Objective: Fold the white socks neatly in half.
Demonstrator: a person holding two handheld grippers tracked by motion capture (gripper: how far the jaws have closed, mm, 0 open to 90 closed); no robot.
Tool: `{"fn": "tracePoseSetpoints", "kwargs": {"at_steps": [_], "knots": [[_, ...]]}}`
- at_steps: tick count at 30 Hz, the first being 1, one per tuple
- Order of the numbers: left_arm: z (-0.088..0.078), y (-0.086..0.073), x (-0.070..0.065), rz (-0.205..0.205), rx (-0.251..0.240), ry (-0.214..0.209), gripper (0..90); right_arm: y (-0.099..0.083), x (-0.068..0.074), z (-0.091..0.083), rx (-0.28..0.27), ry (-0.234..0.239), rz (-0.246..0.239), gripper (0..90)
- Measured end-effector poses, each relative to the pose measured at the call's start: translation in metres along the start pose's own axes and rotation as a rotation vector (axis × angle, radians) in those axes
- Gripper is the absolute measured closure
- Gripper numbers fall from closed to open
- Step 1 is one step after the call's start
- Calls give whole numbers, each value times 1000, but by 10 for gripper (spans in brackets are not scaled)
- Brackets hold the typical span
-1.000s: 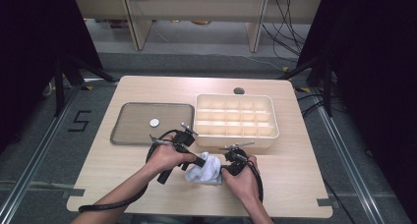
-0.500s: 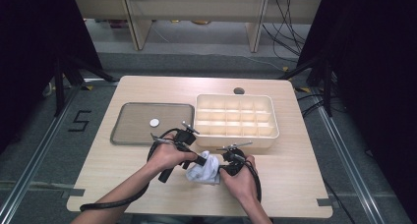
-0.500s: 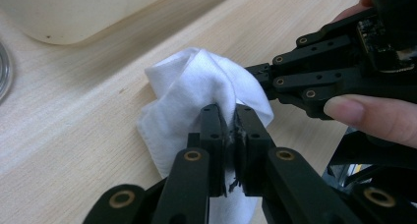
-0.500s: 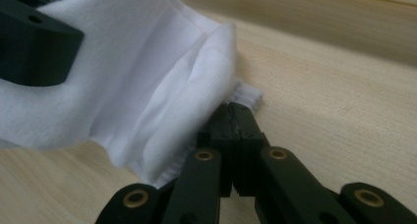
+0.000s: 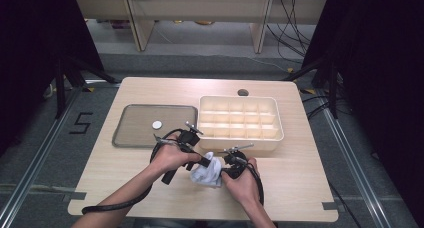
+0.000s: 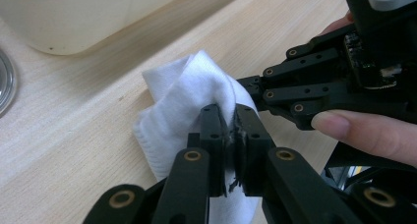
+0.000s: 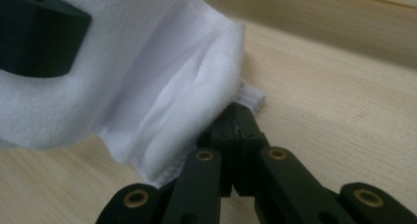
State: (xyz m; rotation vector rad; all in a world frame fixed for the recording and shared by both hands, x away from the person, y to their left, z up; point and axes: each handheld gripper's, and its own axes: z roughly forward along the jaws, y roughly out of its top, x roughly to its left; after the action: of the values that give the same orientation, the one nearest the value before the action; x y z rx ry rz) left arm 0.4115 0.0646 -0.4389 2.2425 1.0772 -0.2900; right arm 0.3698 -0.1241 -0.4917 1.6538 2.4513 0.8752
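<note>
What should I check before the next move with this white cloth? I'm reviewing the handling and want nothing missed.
1. Left gripper shut on the white cloth: ok, jaws pinch a fold.
2. Right gripper shut on the cloth's edge: ok, hem sits at the closed tips.
3. Cloth clear of the compartment box: ok, it lies in front of the box on the table.
4. Cloth clear of the tray and the small round disc in it: ok.
5. Grippers apart from each other: ok, close but cloth is between them.
6. How many layers each gripper holds: cannot tell.
</note>
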Motion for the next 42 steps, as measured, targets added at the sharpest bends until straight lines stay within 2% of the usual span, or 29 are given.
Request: {"fn": "tracePoseSetpoints", "kwargs": {"at_steps": [1, 2, 4, 15, 16, 21, 34, 42], "knots": [[0, 0, 0, -1, 0, 0, 833, 0, 0, 0, 0, 0, -1, 899], [1, 0, -1, -3, -1, 1, 834, 0, -2, 1, 6, -22, -17, 899], [1, 0, -2, -3, -2, -1, 833, 0, 1, 0, 3, -3, -1, 899], [2, 3, -4, 2, -1, 4, 833, 1, 2, 3, -6, -3, -31, 899], [3, 3, -4, 5, 0, 6, 833, 1, 3, 2, 2, -7, -16, 899], [5, 3, -5, 13, 3, 6, 833, 2, 5, 1, 9, 2, -13, 899], [0, 5, -7, 18, -9, 9, 832, 2, 6, 4, 1, 4, -38, 900], [-1, 6, -6, 16, -13, 13, 830, 3, 10, 4, 8, 4, -27, 900]]}}
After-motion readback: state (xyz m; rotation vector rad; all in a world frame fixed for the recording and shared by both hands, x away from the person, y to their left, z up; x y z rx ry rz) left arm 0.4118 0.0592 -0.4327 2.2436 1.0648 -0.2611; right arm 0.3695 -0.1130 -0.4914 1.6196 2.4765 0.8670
